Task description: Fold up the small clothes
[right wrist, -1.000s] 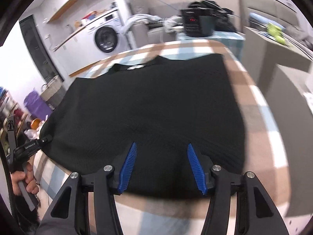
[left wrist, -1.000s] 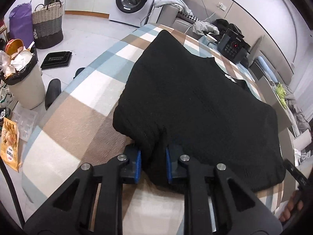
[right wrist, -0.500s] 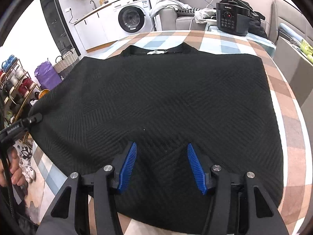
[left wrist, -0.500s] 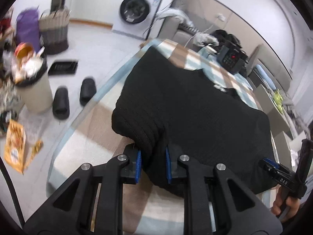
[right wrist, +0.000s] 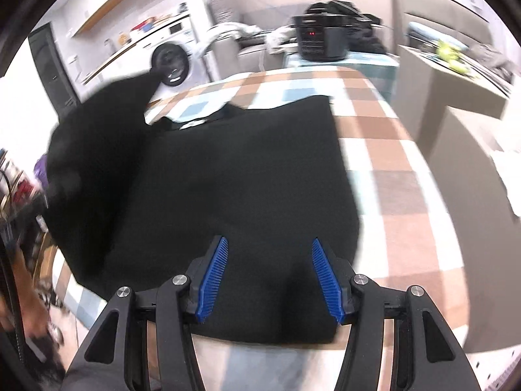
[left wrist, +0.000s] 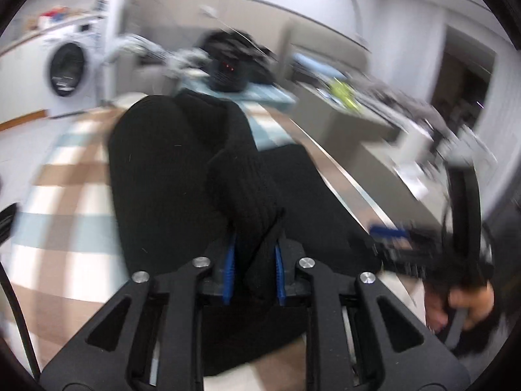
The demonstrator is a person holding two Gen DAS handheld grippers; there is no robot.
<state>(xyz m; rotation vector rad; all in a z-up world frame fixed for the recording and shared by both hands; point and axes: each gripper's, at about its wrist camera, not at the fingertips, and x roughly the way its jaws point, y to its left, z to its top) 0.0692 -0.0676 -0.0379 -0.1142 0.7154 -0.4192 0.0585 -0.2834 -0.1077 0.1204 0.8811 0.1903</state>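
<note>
My left gripper (left wrist: 252, 272) is clenched on a bunched edge of the black sweater (right wrist: 234, 176), and the knit stands up thick between my two blue pads (left wrist: 229, 272). From this grip the cloth rises away from me in a rolled, lifted flap, while the rest of the garment lies flat on the checked tablecloth (right wrist: 387, 150). In the right wrist view I see this same flap as a dark blurred mass at the left side, raised above the table level.

My right gripper (right wrist: 268, 277) is released — the jaws stand wide apart with nothing between them, and it hovers over the near hem of the sweater, close to its right corner.

The relation that matters, I think, is this: the garment spreads in front of both grippers, with the collar at the far end and the hem near me, so its long axis runs away from me. The lifted side is on my left and the free flat part lies to my right. So the fold should travel across, from left toward right, and the left hand is the one that already carries the cloth. The right gripper is nearer to the landing place — I judge it could pin or smooth the hem there, but it touches nothing yet.

The pictures are blurred, so I cannot tell exactly which part I hold, a sleeve or the side seam.
</note>
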